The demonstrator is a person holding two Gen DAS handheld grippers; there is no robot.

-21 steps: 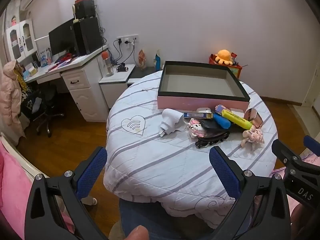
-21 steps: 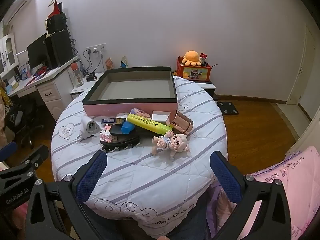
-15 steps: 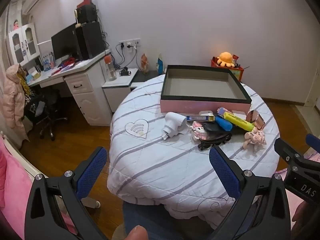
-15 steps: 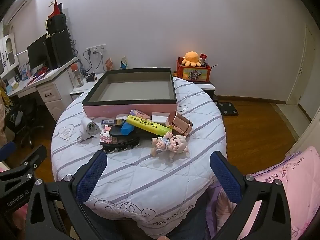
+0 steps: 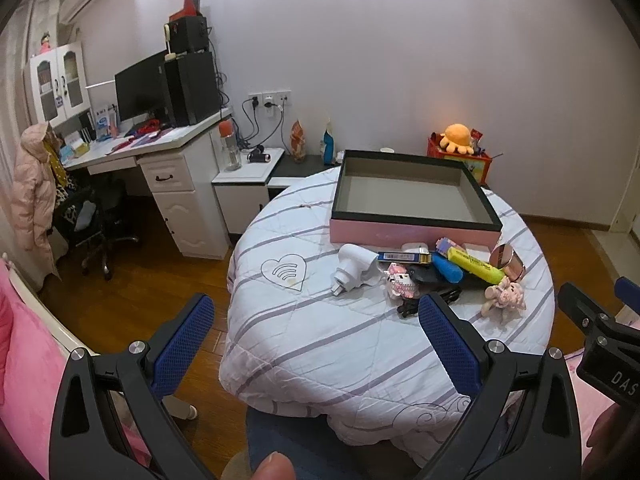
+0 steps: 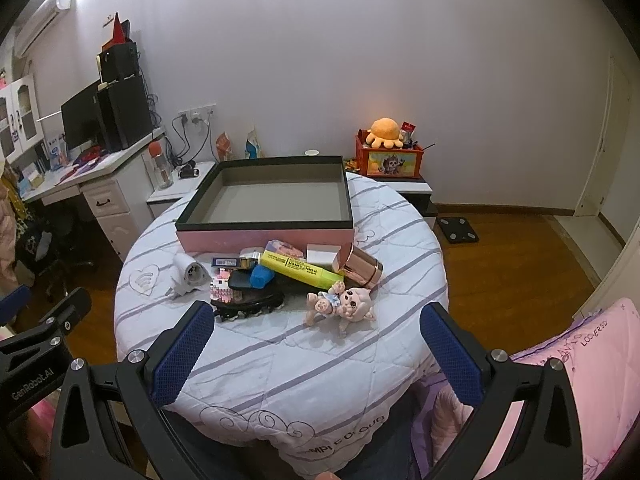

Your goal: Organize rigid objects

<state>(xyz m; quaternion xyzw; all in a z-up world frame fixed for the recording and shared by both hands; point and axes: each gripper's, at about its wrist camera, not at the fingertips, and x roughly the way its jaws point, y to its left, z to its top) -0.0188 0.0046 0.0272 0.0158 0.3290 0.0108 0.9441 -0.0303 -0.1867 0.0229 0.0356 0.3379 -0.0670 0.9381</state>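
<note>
Before you stands the round worktop (image 6: 280,360) under its striped quilt, with the pink box (image 6: 266,200) lying open and bare inside at its far side. Just in front of the box sits the clutter: a white plug adapter (image 6: 191,276) at the left, a yellow highlighter (image 6: 300,270) across the middle, a rose-gold jar (image 6: 362,270) at the right, and a small pig figure (image 6: 344,306) nearest you. Your left gripper (image 5: 316,340) and right gripper (image 6: 316,344) both hover short of the worktop, jaws spread wide, holding nothing.
</note>
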